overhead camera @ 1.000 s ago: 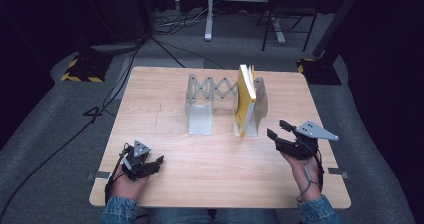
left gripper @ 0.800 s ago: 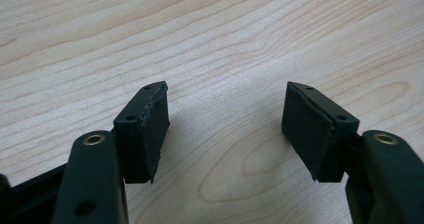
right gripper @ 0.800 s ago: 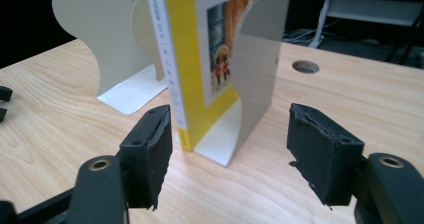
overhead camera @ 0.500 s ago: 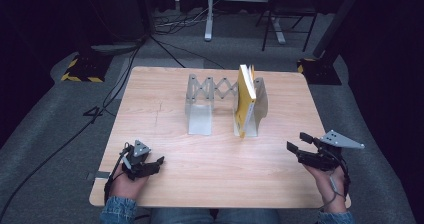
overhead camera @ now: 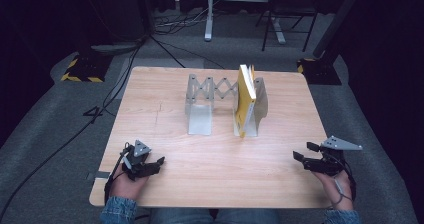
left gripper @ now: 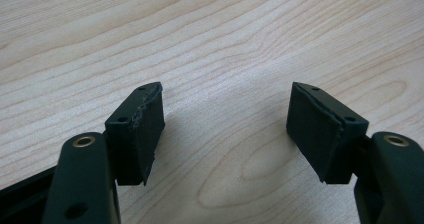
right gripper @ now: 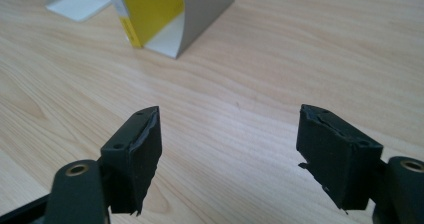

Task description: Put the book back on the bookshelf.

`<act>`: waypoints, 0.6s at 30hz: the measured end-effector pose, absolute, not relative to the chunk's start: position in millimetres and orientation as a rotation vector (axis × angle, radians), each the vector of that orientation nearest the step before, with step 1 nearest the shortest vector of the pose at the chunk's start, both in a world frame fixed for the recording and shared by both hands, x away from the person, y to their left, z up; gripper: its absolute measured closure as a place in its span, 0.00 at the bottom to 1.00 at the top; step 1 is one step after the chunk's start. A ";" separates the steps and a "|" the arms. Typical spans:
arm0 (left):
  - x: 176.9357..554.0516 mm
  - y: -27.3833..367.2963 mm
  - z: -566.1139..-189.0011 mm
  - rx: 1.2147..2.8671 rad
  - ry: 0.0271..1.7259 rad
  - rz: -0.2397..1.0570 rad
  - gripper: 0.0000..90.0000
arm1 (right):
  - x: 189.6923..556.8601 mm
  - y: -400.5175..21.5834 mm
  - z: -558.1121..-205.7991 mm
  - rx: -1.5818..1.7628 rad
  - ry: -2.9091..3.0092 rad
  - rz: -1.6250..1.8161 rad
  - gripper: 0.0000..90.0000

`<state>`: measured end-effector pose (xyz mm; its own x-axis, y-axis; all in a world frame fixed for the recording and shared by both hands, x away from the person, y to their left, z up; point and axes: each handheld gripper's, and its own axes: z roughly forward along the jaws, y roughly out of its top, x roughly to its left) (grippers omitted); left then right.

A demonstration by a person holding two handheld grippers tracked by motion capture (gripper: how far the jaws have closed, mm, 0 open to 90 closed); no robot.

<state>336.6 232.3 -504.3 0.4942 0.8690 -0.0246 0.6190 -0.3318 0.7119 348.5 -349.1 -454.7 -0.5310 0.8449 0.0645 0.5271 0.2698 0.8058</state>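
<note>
Right, your yellow book [overhead camera: 245, 100] stands upright in the expandable metal book rack [overhead camera: 207, 101], against its right-hand end plate at the middle of the table [overhead camera: 220, 159], so the placing looks done to me. Your left gripper [overhead camera: 159, 160] rests at the near left edge, jaws wide with nothing between them. Your right gripper [overhead camera: 301, 151], near the right edge, has just been opening its jaws, with only bare wood between them. Little seems left beyond parking both hands.
</note>
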 end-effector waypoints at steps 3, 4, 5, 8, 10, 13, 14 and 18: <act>336.6 232.3 -504.4 2.069 1.218 0.481 0.35 | 351.5 -348.7 -464.1 1.254 2.187 1.102 0.28; 336.6 232.4 -504.3 2.071 1.218 0.479 0.35 | 352.5 -348.6 -466.9 1.258 2.194 1.085 0.28; 336.6 232.3 -504.3 2.070 1.218 0.480 0.35 | 353.7 -348.4 -469.7 1.260 2.196 1.070 0.27; 336.6 232.3 -504.3 2.071 1.219 0.480 0.35 | 356.4 -347.7 -477.4 1.272 2.214 1.015 0.27; 336.6 232.3 -504.3 2.070 1.218 0.480 0.35 | 357.5 -347.1 -482.0 1.280 2.219 0.992 0.26; 336.6 232.3 -504.5 2.068 1.218 0.481 0.35 | 358.6 -346.0 -487.2 1.287 2.229 0.968 0.26; 336.6 232.3 -504.3 2.070 1.219 0.480 0.35 | 358.9 -345.6 -488.6 1.286 2.232 0.960 0.26; 336.6 232.3 -504.4 2.070 1.218 0.480 0.35 | 359.2 -343.7 -494.3 1.288 2.229 0.925 0.25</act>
